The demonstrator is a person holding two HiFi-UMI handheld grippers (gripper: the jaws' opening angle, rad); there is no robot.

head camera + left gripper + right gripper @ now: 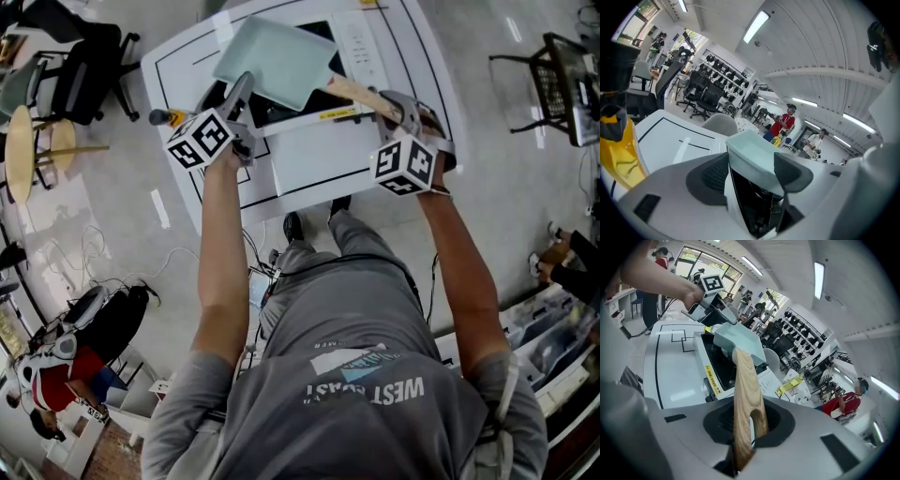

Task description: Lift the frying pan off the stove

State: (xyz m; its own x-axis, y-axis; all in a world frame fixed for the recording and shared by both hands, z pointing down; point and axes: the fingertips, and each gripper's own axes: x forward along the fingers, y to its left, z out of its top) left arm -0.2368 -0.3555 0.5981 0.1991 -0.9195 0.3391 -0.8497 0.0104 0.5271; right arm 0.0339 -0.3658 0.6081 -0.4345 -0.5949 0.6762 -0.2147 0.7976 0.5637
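My right tool is nearest me, closed narrow on the end of the wooden handle, so the whole weight of the frying pan hangs out ahead of that one grip. The pan, pale green and square, is over the black glass of the stove. It is tilted and, as I judge it, already raised clear, though no view shows me the gap cleanly. To do this lift well I want a firm squeeze, a level wrist so the pan does not roll round the handle, and a straight rise before any move sideways. My left tool is at the pan's left corner with its jaws wide. The corner shows between them, but I see no pad pressing on it, so I count that tool as a guard, not a hold, and it must not nudge the rim. On the worktop, just left of that tool, is a yellow object that a leftward swing could knock. Farther off are office chairs and a person in red, well apart from my path.
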